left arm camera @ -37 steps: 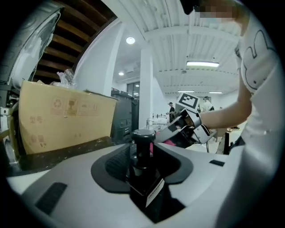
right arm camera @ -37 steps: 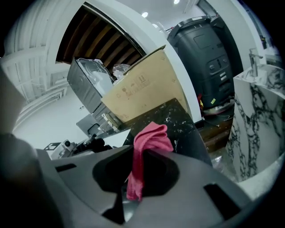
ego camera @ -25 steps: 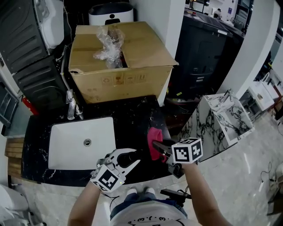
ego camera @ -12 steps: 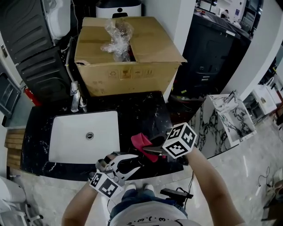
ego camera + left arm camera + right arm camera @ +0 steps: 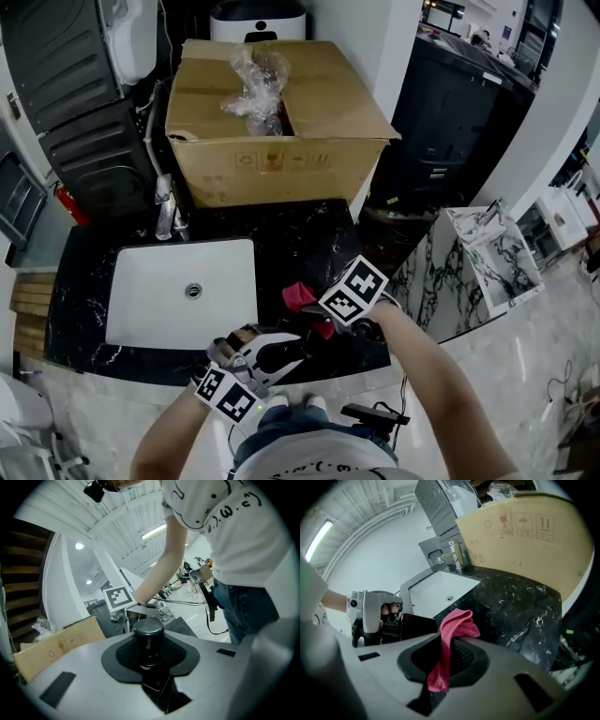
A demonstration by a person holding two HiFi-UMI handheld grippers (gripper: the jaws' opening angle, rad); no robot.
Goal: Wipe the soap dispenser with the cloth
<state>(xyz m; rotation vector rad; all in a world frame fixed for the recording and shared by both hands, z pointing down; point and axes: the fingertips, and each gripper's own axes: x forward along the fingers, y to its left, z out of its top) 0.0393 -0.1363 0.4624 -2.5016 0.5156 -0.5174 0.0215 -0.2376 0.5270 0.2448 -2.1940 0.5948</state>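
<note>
The left gripper (image 5: 284,351) is clamped on the smooth, dark, cylindrical soap dispenser (image 5: 149,637) at the worktop's front edge. Just beside it, the right gripper (image 5: 314,312) pinches the soft pink cloth (image 5: 452,627). For a good wipe, I'd press its loose fold flat against the dispenser's side. Beyond are the veined black worktop (image 5: 300,239) and white basin (image 5: 150,300).

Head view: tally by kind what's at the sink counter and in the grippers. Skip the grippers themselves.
pink cloth: 1
black soap dispenser: 1
cardboard box: 1
faucet: 1
sink: 1
Total: 5
</note>
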